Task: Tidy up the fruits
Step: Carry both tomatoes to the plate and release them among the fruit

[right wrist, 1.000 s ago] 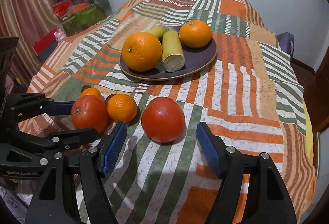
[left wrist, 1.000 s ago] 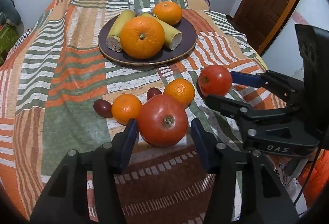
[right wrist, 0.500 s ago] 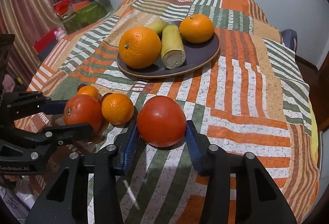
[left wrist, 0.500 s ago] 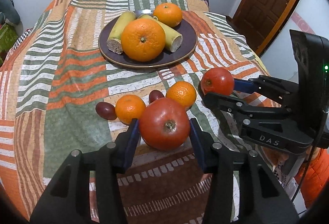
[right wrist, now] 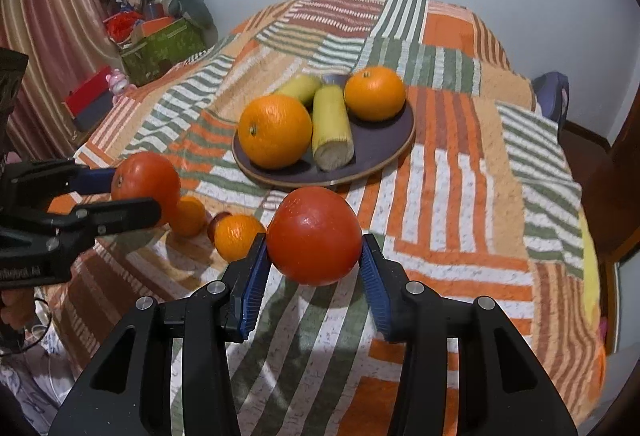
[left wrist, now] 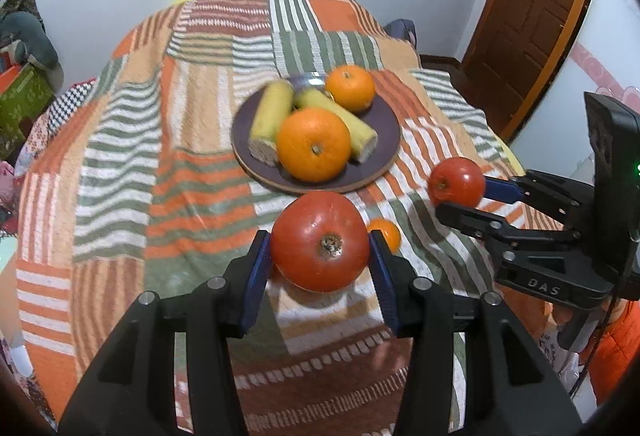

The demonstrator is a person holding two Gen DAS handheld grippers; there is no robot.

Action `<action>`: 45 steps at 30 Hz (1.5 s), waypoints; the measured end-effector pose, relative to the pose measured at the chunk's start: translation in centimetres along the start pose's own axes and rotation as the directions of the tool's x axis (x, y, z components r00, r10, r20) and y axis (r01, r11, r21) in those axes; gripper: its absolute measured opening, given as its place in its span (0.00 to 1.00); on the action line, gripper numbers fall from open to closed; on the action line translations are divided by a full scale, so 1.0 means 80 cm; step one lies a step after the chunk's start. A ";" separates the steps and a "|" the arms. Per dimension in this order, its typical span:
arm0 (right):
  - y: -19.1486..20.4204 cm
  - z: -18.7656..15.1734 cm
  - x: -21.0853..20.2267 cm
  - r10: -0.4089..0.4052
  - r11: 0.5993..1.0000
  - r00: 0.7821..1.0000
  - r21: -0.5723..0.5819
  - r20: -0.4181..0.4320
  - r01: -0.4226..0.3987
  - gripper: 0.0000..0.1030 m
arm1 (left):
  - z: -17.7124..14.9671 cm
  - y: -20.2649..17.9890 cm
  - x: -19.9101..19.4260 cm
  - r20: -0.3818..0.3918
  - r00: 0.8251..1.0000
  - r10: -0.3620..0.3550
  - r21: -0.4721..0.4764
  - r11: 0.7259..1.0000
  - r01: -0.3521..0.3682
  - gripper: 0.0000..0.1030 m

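Note:
My left gripper (left wrist: 320,260) is shut on a large red tomato (left wrist: 319,240) and holds it above the patchwork cloth; it also shows in the right wrist view (right wrist: 146,183). My right gripper (right wrist: 314,256) is shut on another red tomato (right wrist: 314,235), also lifted; it shows in the left wrist view (left wrist: 456,181). A dark plate (right wrist: 380,147) beyond both holds a big orange (right wrist: 275,131), a smaller orange (right wrist: 375,93) and two yellow-green banana pieces (right wrist: 331,125). Small oranges (right wrist: 237,237) lie on the cloth below the grippers.
A small dark red fruit (right wrist: 214,224) lies between the two small oranges (right wrist: 189,215). The cloth covers a bed that drops off at the right edge (right wrist: 588,236). Boxes and clutter (right wrist: 160,43) stand at the far left, a wooden door (left wrist: 536,11) at the right.
Both grippers closed on their tomatoes and lifted them off the cloth, moving toward the plate. The small fruits stayed on the cloth.

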State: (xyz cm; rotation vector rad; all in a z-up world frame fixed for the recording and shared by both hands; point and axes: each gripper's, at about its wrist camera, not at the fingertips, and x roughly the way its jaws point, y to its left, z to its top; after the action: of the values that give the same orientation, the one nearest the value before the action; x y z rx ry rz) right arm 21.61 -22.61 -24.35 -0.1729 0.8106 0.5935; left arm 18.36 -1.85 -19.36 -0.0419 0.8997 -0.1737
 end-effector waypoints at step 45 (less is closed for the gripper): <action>-0.054 0.085 0.090 -0.051 0.999 0.999 0.003 0.013 0.051 0.41 | 0.153 0.035 0.158 -0.045 0.999 0.004 -0.008 1.000 -0.005 0.47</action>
State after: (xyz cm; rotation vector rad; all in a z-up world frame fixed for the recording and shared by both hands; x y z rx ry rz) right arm 32.14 -20.59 -25.22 -0.1871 0.7921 0.5447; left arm 36.00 -1.65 -21.87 -0.0432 0.9448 -0.1674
